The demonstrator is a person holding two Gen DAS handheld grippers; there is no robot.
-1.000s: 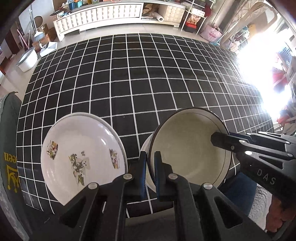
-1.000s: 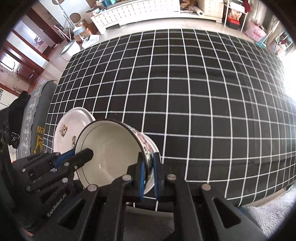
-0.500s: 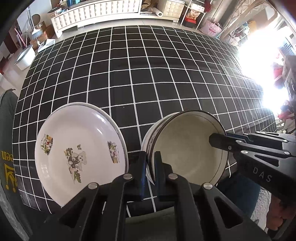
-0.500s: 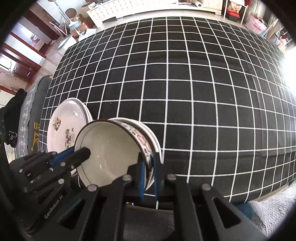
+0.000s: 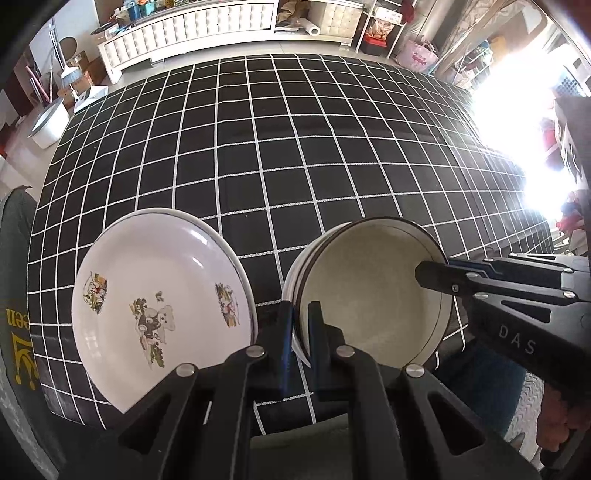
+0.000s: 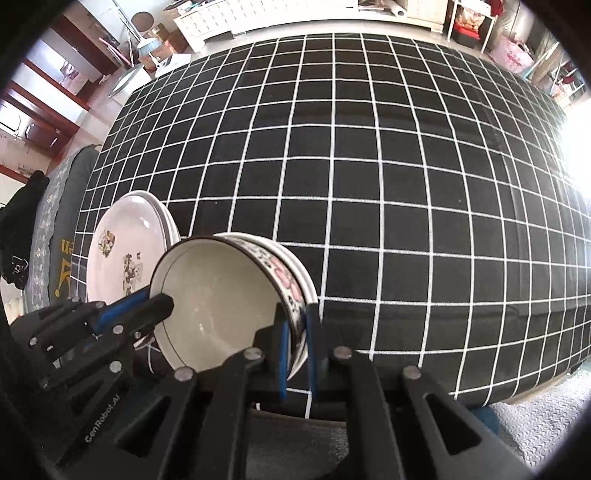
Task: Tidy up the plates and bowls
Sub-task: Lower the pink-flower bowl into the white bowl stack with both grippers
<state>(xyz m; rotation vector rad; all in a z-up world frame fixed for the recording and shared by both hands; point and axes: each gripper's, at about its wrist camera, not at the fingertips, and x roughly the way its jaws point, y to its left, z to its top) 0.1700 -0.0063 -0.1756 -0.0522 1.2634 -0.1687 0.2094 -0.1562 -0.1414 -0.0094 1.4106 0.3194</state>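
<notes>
A cream bowl with a dark rim and pink flower band [image 5: 373, 291] [image 6: 221, 299] sits nested in a stack of white bowls [image 6: 299, 273] near the table's front edge. My left gripper [image 5: 300, 325] is shut on the bowl's left rim. My right gripper [image 6: 295, 343] is shut on its right rim and shows from the side in the left wrist view [image 5: 436, 277]. A stack of white plates with animal prints [image 5: 159, 302] [image 6: 125, 254] lies just left of the bowls.
The table wears a black cloth with white grid lines [image 5: 280, 155] [image 6: 369, 166]. A grey cushion with yellow lettering [image 5: 14, 325] lies at the left edge. A white cabinet [image 5: 192, 26] and shelves stand beyond the table.
Both grippers have lowered the bowl into the white bowls below it; it has tilted from steep to nearly level.
</notes>
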